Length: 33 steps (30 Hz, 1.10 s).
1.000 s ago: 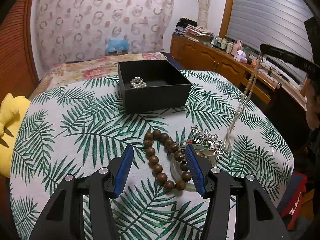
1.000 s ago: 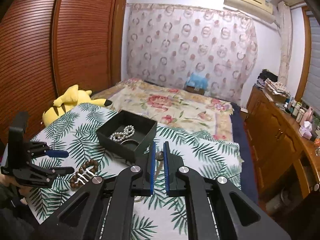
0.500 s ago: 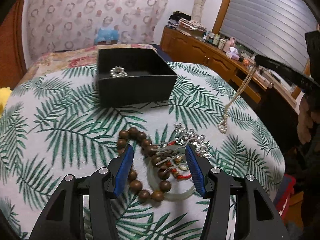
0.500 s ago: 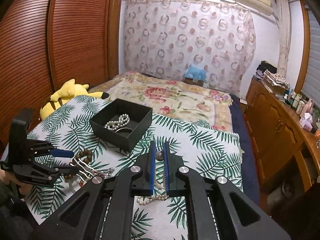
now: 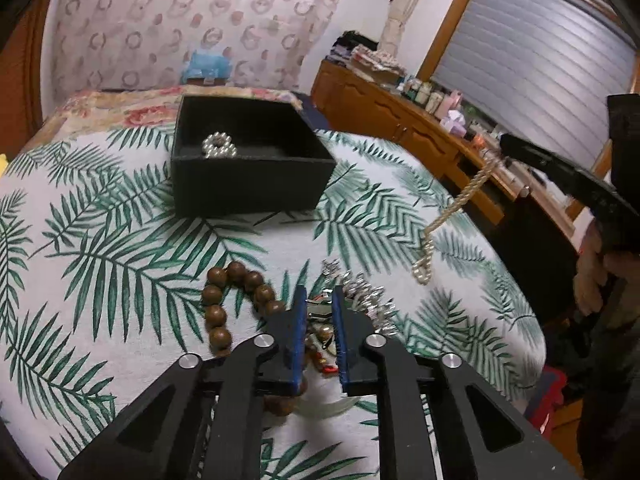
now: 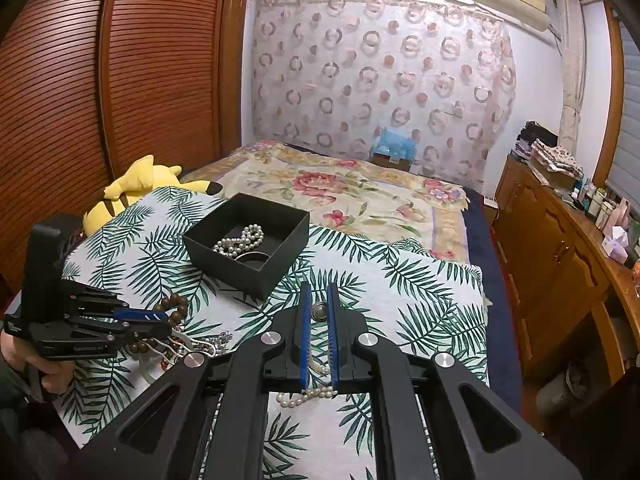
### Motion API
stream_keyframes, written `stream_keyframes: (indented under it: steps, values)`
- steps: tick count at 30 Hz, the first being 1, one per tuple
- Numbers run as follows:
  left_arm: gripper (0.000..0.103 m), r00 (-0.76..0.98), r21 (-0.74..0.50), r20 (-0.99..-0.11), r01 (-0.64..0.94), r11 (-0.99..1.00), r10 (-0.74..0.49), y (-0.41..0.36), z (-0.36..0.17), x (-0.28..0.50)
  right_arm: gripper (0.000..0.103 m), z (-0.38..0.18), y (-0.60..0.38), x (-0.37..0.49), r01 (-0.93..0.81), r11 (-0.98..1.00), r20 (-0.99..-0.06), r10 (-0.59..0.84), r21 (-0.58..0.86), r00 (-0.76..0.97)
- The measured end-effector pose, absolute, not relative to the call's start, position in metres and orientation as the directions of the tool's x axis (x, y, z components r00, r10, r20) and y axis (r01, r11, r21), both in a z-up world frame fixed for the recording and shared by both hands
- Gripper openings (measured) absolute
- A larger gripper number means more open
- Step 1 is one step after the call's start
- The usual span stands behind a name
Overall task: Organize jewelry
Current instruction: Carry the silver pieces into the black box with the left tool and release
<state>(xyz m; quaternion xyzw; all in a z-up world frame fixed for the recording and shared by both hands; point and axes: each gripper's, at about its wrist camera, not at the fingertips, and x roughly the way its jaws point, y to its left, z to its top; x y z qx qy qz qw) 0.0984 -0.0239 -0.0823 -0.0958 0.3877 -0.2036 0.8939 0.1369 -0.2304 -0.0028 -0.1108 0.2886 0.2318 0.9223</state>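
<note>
My left gripper [image 5: 319, 294] [image 6: 160, 322] is low over a heap of jewellery on the palm-leaf cloth. Its jaws are closing, and the pads press on a spiky silver ornament [image 5: 364, 296] [image 6: 212, 340]. A brown wooden bead bracelet [image 5: 216, 312] [image 6: 174, 304] and a pale bangle [image 5: 324, 408] lie under it. My right gripper [image 6: 318, 286] [image 5: 504, 144] is shut on the round clasp of a pearl necklace [image 5: 460, 208] [image 6: 308, 394], whose lower end rests on the cloth. The black box [image 5: 252, 188] [image 6: 248, 276] beyond holds another pearl strand [image 5: 218, 146] [image 6: 240, 240].
The table's right edge drops off close to a wooden dresser [image 6: 560, 260] crowded with bottles. A yellow plush toy [image 6: 132, 188] lies at the far left, with a floral bed behind the box. A person's hand [image 5: 596, 276] grips the right tool.
The left jaws went from wide apart to nearly together around the silver ornament. The right gripper sank, so the pearl necklace's end now lies on the cloth.
</note>
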Motion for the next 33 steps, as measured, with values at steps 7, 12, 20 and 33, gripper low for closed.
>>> stream_keyframes:
  steps: [7,12,20,33]
  values:
    - [0.001,0.663,-0.26,-0.607,0.356,0.898,-0.439,-0.043,-0.05,0.084,0.009,0.006,-0.222,0.134,-0.503,0.86,-0.57,0.373,-0.082,0.732]
    - [0.001,0.697,-0.22,-0.582,0.36,0.907,-0.418,-0.041,-0.032,0.086,0.009,0.02,-0.217,0.138,-0.512,0.855,-0.55,0.387,-0.086,0.74]
    - [0.001,0.747,-0.158,-0.57,0.31,0.937,-0.343,-0.021,-0.011,0.115,0.009,0.058,-0.201,0.155,-0.527,0.845,-0.501,0.418,-0.093,0.758]
    - [0.001,0.8,-0.107,-0.542,0.238,0.965,-0.257,0.005,0.008,0.17,0.009,0.11,-0.181,0.176,-0.514,0.85,-0.437,0.42,-0.118,0.795]
